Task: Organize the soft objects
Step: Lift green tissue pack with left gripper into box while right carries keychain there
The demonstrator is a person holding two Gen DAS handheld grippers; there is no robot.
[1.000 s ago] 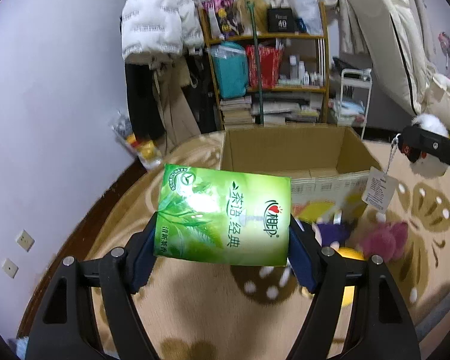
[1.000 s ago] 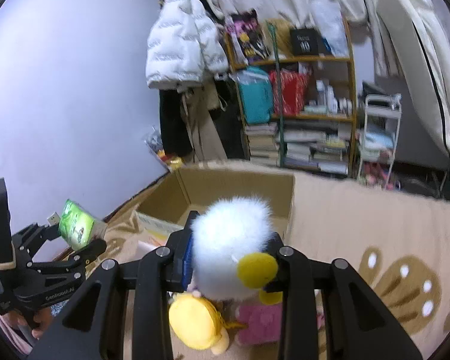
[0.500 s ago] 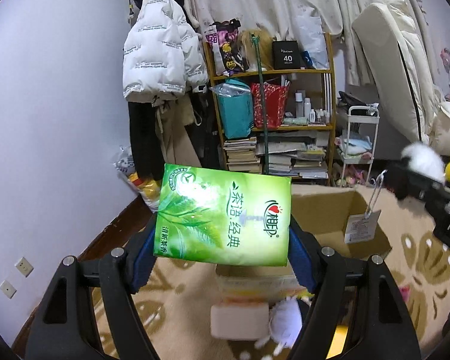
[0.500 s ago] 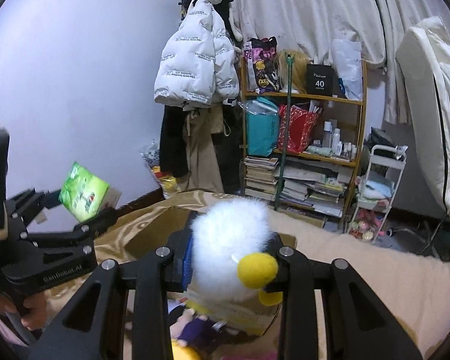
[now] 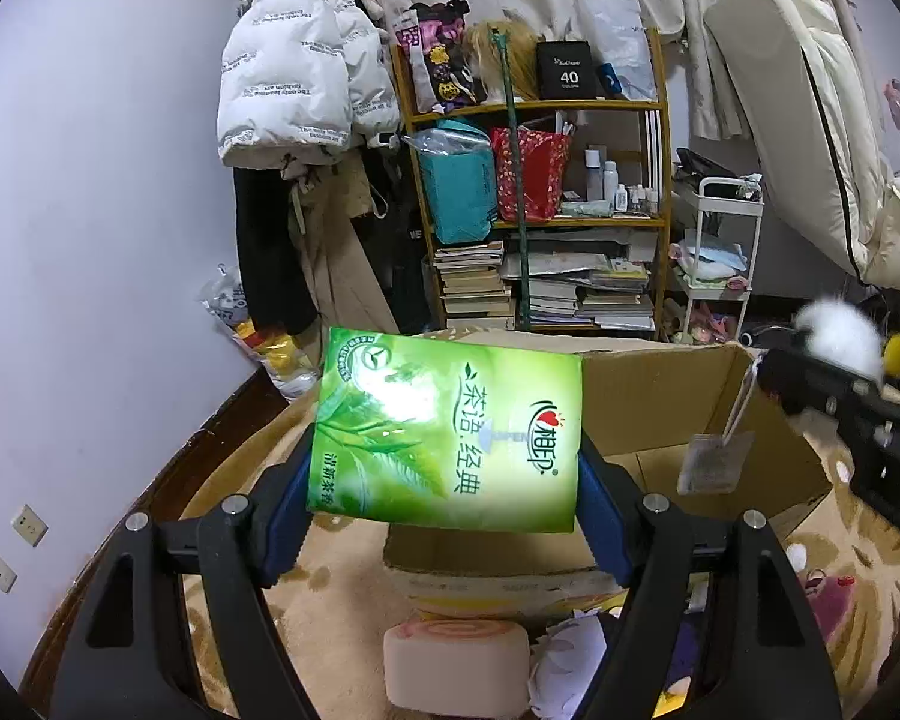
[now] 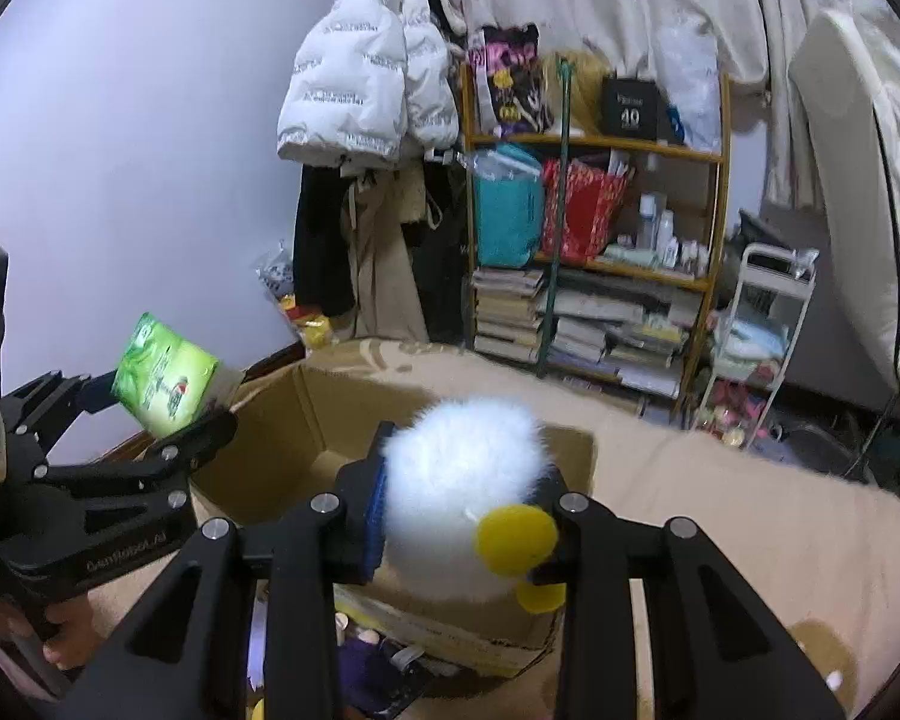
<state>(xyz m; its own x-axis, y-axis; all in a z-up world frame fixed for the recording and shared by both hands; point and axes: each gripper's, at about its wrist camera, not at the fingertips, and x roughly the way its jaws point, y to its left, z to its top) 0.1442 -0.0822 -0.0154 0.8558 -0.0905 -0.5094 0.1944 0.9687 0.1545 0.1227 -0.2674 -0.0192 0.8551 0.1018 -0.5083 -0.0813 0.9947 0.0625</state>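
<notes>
My left gripper (image 5: 444, 498) is shut on a green tissue pack (image 5: 450, 426) and holds it in the air in front of an open cardboard box (image 5: 660, 396). My right gripper (image 6: 462, 516) is shut on a white fluffy plush with a yellow beak (image 6: 462, 480), raised above the box's near wall (image 6: 450, 618). The right gripper and plush also show in the left wrist view (image 5: 840, 342), with a paper tag (image 5: 708, 462) hanging over the box. The left gripper with the pack shows in the right wrist view (image 6: 162, 384).
A pink roll cushion (image 5: 456, 660) and other soft toys (image 5: 570, 660) lie on the patterned carpet before the box. A wooden bookshelf (image 5: 540, 210), a hanging white jacket (image 5: 294, 72), a white trolley (image 5: 720, 252) and an upright mattress (image 5: 810, 150) stand behind.
Both grippers have lifted and tilted up from the carpet. The view moved from the toys on the floor to the box and shelf. Both stay shut on their objects.
</notes>
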